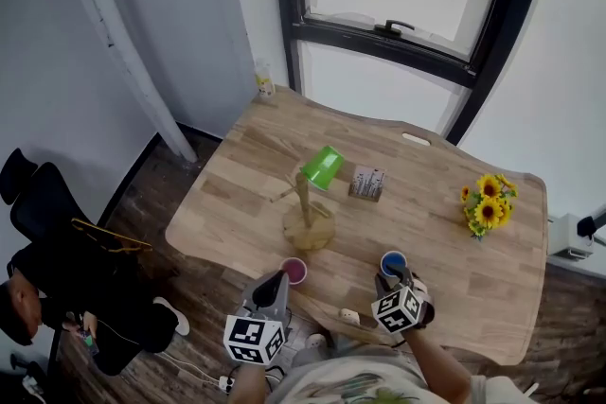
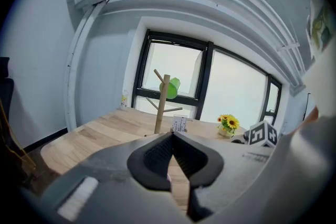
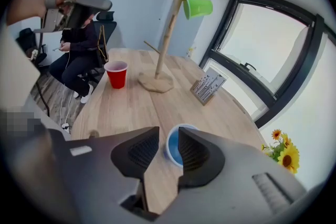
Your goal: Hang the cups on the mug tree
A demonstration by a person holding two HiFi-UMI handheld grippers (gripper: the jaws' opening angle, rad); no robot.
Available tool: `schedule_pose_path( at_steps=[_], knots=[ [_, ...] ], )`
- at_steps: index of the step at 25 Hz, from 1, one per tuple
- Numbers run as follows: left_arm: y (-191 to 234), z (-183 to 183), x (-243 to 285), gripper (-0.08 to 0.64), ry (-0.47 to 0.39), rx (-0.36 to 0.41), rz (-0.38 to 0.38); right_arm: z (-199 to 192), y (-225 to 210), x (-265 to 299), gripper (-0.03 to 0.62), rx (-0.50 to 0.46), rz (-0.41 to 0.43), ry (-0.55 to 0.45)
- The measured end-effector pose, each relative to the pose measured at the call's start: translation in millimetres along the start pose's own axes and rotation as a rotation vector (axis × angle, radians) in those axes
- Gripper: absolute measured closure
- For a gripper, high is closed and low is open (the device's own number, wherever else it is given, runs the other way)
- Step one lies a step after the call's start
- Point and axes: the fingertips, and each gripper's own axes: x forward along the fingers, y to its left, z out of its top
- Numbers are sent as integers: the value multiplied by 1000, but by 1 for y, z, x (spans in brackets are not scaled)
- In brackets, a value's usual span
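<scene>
The wooden mug tree (image 1: 305,215) stands mid-table with a green cup (image 1: 322,167) hung upside down on an upper peg. A red cup (image 1: 294,271) stands upright near the front edge, just ahead of my left gripper (image 1: 276,279). That gripper is held above the table, and its jaws meet at the tips in the left gripper view (image 2: 171,136). A blue cup (image 1: 393,263) stands upright at the front right. My right gripper (image 3: 168,134) hangs over it, open. The cup's near rim (image 3: 172,147) shows in the gap, and the pads are not pressing on it.
A small patterned box (image 1: 367,183) sits right of the tree, and a pot of sunflowers (image 1: 488,203) stands at the table's right end. A small white item (image 1: 350,317) lies at the front edge. A person (image 1: 57,293) sits on the floor side, left of the table (image 1: 237,194).
</scene>
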Motion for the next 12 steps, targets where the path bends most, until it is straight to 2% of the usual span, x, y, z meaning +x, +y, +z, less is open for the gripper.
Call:
schedule_pose_path(
  at_steps=[4,12],
  knots=[
    [0,-1,1,557,3,0,-2,-11,-2,3,486,-13,-29,44],
    [-3,-3,1,557,10,1,-3,-19,0,7,567,-37,-28,67]
  ],
)
